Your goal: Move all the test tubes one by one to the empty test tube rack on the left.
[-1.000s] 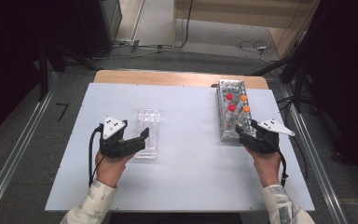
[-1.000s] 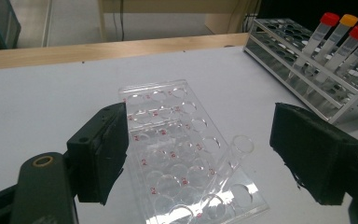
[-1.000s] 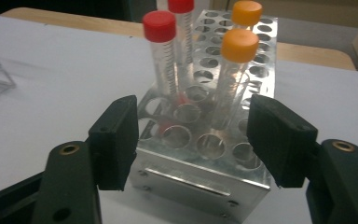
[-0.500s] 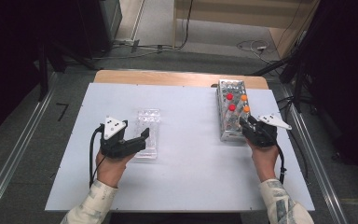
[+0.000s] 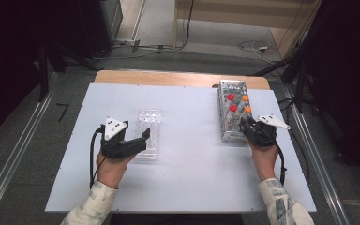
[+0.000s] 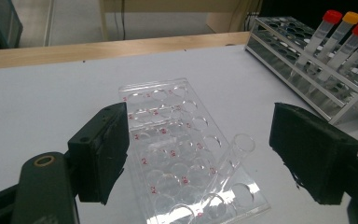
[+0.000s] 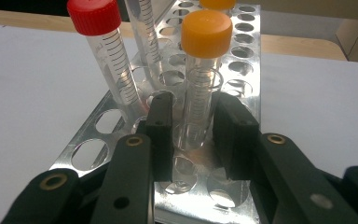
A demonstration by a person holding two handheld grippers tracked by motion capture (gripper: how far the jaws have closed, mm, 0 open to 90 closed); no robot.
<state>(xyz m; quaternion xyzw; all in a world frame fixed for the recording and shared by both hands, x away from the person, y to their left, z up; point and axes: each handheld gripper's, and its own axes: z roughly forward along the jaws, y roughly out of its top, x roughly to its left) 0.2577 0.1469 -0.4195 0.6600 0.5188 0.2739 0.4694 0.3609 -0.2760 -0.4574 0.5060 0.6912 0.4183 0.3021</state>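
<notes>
A metal tube rack [image 5: 225, 136] stands at the table's right with red- and orange-capped tubes. My right gripper [image 5: 244, 124] is at its near end. In the right gripper view its jaws have just been closing, and the pads [image 7: 164, 135] now press both sides of the orange-capped tube [image 7: 200, 93], which stands upright in the rack [image 7: 251, 70]. A red-capped tube [image 7: 107, 56] stands just left of it. My left gripper [image 5: 144, 139] hovers open over a clear well plate [image 5: 149, 121]. A clear uncapped tube [image 6: 233, 154] leans in that plate [image 6: 168, 121] between the wide-apart jaws.
The white table top [image 5: 192, 164] ends in a wooden strip [image 5: 178, 78] at the far edge. Metal rails [image 5: 9, 164] run along both sides on the floor. Cables trail from both grippers toward the person's sleeves.
My right gripper has moved forward and down to the rack's near end, and its jaws have closed around the orange-capped tube. The left gripper has stayed over the well plate.
</notes>
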